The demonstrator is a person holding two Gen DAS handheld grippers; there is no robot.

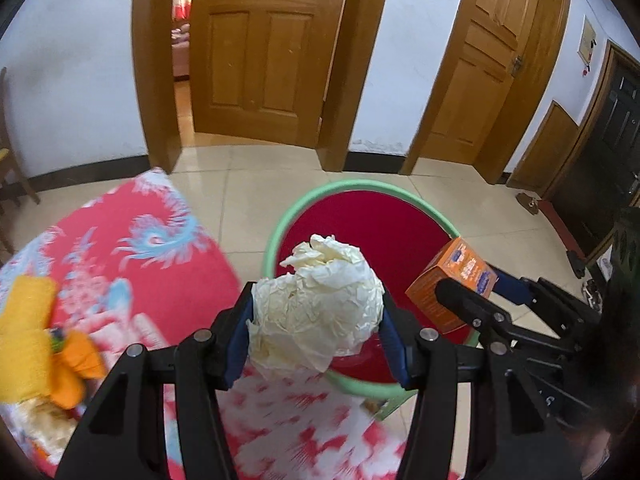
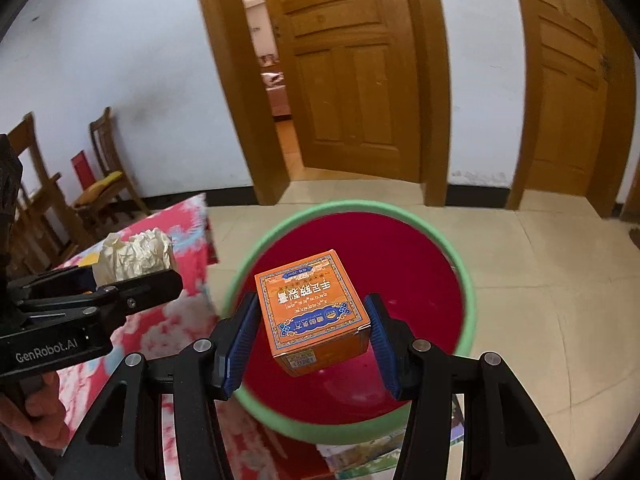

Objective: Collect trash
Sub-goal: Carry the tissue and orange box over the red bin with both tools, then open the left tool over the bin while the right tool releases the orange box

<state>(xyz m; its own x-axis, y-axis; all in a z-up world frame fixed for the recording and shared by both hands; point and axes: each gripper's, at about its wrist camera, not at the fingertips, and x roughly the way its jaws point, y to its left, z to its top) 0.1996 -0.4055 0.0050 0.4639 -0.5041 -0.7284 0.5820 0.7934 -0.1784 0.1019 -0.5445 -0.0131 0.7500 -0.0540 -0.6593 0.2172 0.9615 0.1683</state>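
Left wrist view: the left gripper (image 1: 316,320) is clamping a crumpled wad of cream tissue paper (image 1: 320,308) between its blue-padded fingers (image 1: 239,344), the jaws standing about as far apart as the wad is wide. The wad is hanging over the near rim of the bin (image 1: 280,224), a round container with a pale green rim and a deep red inside, which serves here as the landmark. To the left of the bin, a table covered in a red floral cloth (image 1: 132,240) is showing, with a yellow and orange object (image 1: 36,328) lying blurred at the side of the cloth farthest from the bin. Over the right side of the bin, the right gripper (image 1: 474,292) is holding an orange box (image 1: 448,284) above the red interior.

Right wrist view: the right gripper (image 2: 312,332) is gripping the orange box (image 2: 312,308) between its blue pads (image 2: 240,344), the jaws set at the width of the box, one pad pressing each side. The box is hanging directly above the red interior of the bin (image 2: 468,292), its printed top face turned toward the camera. To the left of the bin, the left gripper (image 2: 132,268) is carrying the tissue paper (image 2: 136,256) above the floral cloth (image 2: 172,320). Beyond the bin, wooden doors (image 2: 348,80) are standing in a white wall, and wooden chairs (image 2: 104,172) are lining the wall far to the left of the bin.
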